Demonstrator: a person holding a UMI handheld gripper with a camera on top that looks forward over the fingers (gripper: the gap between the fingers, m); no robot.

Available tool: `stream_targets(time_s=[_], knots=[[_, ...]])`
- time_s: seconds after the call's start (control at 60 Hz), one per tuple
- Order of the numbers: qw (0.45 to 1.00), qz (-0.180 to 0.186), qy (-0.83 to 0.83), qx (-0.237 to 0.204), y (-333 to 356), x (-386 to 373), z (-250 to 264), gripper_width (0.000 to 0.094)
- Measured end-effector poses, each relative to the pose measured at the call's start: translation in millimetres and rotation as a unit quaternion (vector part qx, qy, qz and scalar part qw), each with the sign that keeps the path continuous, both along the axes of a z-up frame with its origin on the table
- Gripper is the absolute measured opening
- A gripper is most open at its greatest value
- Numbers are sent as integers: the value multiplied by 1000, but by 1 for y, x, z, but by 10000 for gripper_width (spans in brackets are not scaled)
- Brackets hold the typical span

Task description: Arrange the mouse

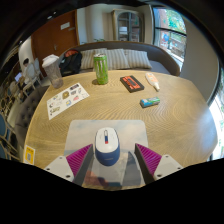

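Note:
A white and blue mouse [106, 145] lies on a grey mouse pad [88, 130] on the round wooden table [170, 115]. My gripper [112, 160] is just above the pad's near edge, with the mouse between the pink pads. The left fingertip [82, 157] and the right fingertip [149, 157] stand apart from the mouse, with a gap at each side. The mouse rests on the pad on its own.
Beyond the pad stand a green can [100, 68] and a clear cup [52, 71]. A printed sheet [68, 98] lies at the left, a red-and-black box [132, 83], a white stick [152, 81] and a small teal item [150, 102] at the right. A yellow note [29, 154] lies near the left edge.

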State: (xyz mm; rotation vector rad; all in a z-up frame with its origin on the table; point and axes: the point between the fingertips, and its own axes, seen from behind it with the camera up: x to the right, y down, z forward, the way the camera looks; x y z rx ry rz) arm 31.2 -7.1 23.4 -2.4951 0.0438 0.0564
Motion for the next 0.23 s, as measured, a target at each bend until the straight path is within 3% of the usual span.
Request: stream_targets(time_s=[0.233], knots=[[1000,4,11,-20,-73,48,38,846]])
